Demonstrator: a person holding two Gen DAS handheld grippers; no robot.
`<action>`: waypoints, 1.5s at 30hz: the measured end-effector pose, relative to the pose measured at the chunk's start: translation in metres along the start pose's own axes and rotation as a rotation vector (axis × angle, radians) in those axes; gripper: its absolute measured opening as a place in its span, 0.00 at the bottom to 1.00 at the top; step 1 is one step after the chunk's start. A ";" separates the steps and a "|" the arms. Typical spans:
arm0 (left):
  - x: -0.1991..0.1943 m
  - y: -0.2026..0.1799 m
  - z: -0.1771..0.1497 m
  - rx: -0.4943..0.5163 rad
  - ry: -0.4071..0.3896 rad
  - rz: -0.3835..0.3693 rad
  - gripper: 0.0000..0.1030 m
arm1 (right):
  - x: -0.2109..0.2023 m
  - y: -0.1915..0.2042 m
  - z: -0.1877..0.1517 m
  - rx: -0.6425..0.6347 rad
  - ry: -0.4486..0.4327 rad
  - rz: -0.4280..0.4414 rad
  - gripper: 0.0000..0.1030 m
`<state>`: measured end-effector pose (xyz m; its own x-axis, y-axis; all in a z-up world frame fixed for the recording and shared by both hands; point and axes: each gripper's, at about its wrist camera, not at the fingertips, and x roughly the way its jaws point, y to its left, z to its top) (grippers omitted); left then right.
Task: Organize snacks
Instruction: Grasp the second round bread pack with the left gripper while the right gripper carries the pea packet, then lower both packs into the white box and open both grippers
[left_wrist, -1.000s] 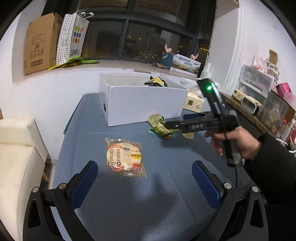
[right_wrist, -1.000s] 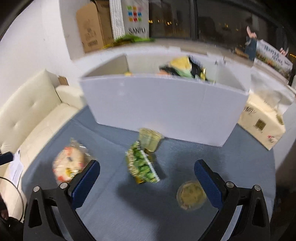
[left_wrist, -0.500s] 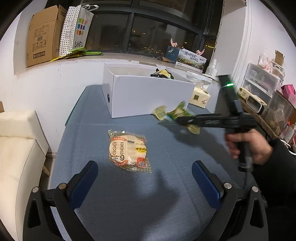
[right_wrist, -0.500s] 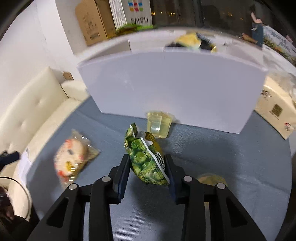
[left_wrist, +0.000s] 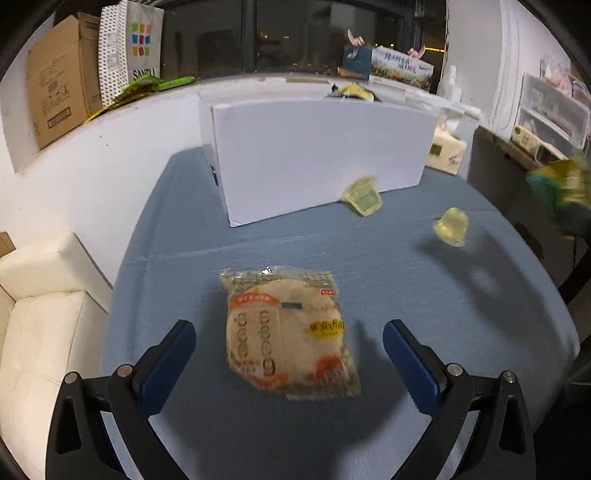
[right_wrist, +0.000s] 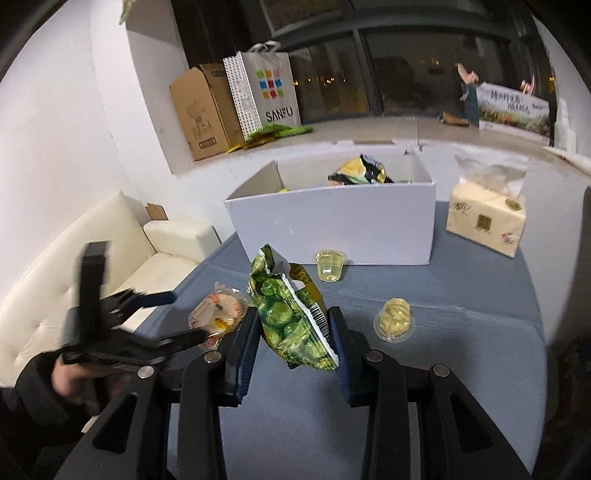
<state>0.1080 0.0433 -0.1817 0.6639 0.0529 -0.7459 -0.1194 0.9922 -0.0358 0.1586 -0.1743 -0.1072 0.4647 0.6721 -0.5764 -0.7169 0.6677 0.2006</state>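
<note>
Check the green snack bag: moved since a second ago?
Yes. The green snack bag, then lying on the table before the white box, is now clamped in the right gripper, lifted off the cloth.

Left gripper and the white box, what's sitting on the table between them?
In the left wrist view, the bun packet lies between the open left gripper and the white box; beyond the packet, bare blue cloth.

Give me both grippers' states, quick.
Left gripper: open, holding nothing, around the bun packet.
Right gripper: shut on the green snack bag.
</note>
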 end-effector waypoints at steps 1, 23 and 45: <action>0.008 0.001 0.002 -0.001 0.015 0.014 1.00 | -0.004 0.001 0.000 -0.002 -0.007 -0.003 0.39; -0.115 0.029 0.027 -0.103 -0.297 -0.193 0.76 | -0.025 0.007 -0.005 0.016 -0.030 -0.009 0.39; 0.003 0.046 0.258 -0.105 -0.275 -0.169 0.76 | 0.134 -0.074 0.223 0.204 0.044 -0.066 0.39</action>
<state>0.2945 0.1180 -0.0141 0.8534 -0.0691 -0.5167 -0.0559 0.9733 -0.2226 0.3900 -0.0619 -0.0227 0.4813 0.6132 -0.6264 -0.5637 0.7637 0.3145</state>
